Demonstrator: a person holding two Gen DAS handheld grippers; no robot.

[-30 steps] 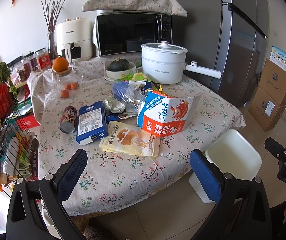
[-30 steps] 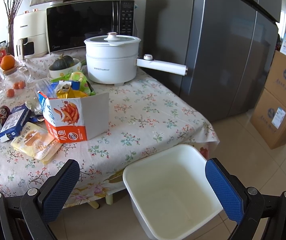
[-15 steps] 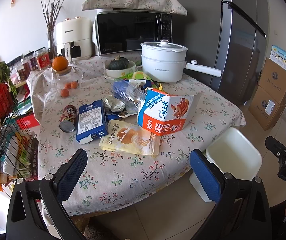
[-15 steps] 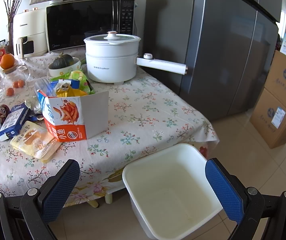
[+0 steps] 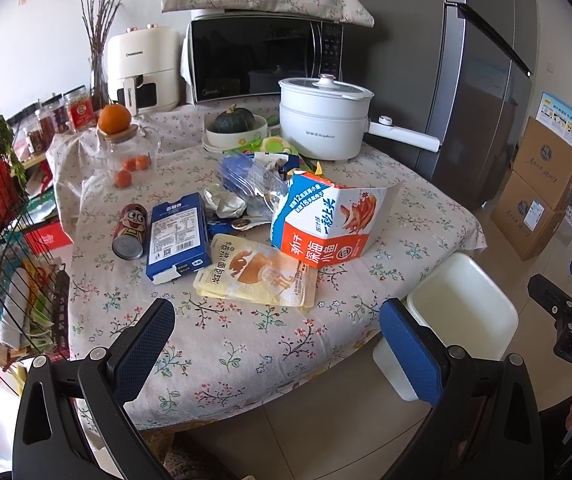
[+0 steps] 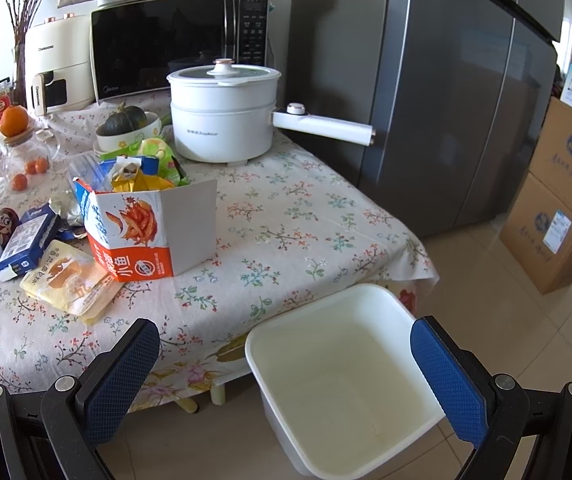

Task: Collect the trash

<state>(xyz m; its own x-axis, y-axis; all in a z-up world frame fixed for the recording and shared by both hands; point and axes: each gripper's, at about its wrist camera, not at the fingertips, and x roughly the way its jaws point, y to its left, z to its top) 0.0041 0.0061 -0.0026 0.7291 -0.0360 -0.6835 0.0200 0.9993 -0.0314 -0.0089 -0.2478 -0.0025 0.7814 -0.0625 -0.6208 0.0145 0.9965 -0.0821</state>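
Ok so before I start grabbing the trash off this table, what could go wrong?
The open snack box stands stuffed with wrappers; gripped by one thin wall, it may tip and spill. The flat yellow pouch could slip from the tongs. The white bin sits on the floor beyond the table edge, so early drops may miss.
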